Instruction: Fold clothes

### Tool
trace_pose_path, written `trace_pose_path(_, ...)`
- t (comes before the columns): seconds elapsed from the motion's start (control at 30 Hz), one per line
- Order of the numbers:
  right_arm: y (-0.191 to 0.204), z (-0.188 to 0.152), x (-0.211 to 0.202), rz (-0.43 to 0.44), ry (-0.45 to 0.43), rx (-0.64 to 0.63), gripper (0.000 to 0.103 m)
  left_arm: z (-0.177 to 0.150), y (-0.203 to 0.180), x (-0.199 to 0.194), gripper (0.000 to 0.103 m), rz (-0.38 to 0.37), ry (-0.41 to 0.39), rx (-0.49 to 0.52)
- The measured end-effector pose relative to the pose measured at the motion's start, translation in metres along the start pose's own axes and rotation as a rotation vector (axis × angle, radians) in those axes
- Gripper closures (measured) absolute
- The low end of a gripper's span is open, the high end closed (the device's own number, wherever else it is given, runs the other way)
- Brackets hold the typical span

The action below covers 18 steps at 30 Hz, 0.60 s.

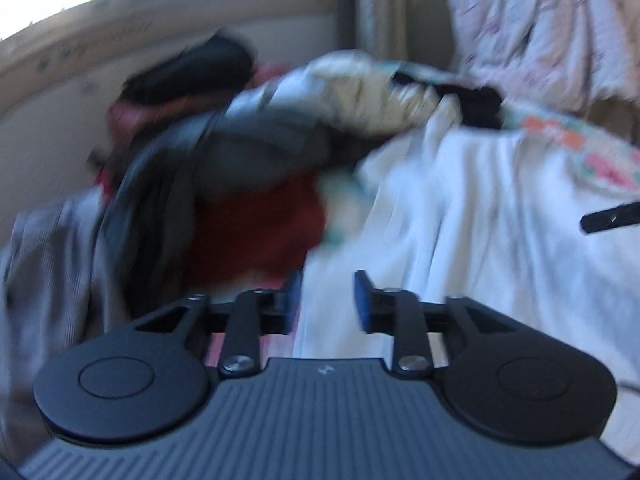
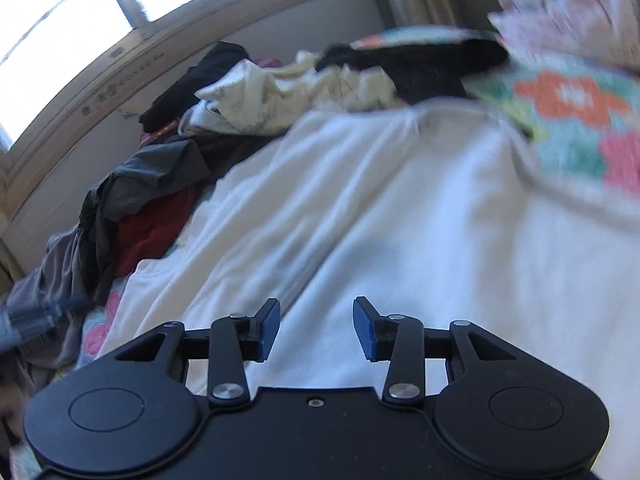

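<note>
White garment [image 2: 360, 208], no legible writing

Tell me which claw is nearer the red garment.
Left. The left claw hovers open just beside the red garment; the right claw is over the white garment, the red farther off left.

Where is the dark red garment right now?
In the right wrist view, the dark red garment lies at left in the clothes pile, under the grey garment and beside the white garment.

place: a bedroom in a home
bed: floral quilt [image 2: 572, 120] under a spread white garment [image 2: 380, 208]
far edge: heaped clothes [image 2: 152, 196] below a window [image 2: 60, 20]
</note>
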State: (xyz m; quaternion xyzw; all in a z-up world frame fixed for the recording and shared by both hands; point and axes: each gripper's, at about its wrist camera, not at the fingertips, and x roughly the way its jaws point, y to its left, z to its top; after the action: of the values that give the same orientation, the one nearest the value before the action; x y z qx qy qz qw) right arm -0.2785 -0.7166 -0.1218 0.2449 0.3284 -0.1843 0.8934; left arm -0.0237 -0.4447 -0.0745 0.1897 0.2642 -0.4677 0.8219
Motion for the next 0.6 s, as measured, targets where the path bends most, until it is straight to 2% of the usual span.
trace_pose_path(0.1,-0.006,0.027,-0.005,-0.017,-0.041,-0.137,0.052,0.044,-0.007,0.034,0.063,-0.109,-0.002,0.111)
trace_pose_path(0.13,-0.01,0.036,-0.005,-0.019,-0.053,-0.174,0.052,0.057,-0.011,0.049,0.063,-0.121,0.004,0.132)
trace_pose_path(0.2,-0.025,0.054,-0.001,-0.013,-0.072,-0.212,0.052,0.08,-0.017,0.079,0.067,-0.125,0.019,0.171)
trace_pose_path(0.27,-0.041,0.07,0.005,-0.013,-0.088,-0.23,0.052,0.099,-0.028,0.11,0.072,-0.087,0.041,0.268)
trace_pose_path(0.3,-0.047,0.077,0.009,-0.023,-0.092,-0.241,0.052,0.106,-0.032,0.125,0.075,-0.097,0.049,0.298)
trace_pose_path(0.47,-0.074,0.105,0.038,-0.056,-0.065,-0.291,0.052,0.12,-0.038,0.182,0.077,-0.224,0.116,0.296)
trace_pose_path(0.53,-0.078,0.113,0.052,-0.069,-0.036,-0.331,0.051,0.116,-0.041,0.2,0.075,-0.25,0.139,0.307)
trace_pose_path(0.6,-0.081,0.121,0.067,-0.073,0.006,-0.362,0.05,0.113,-0.044,0.214,0.075,-0.231,0.156,0.336)
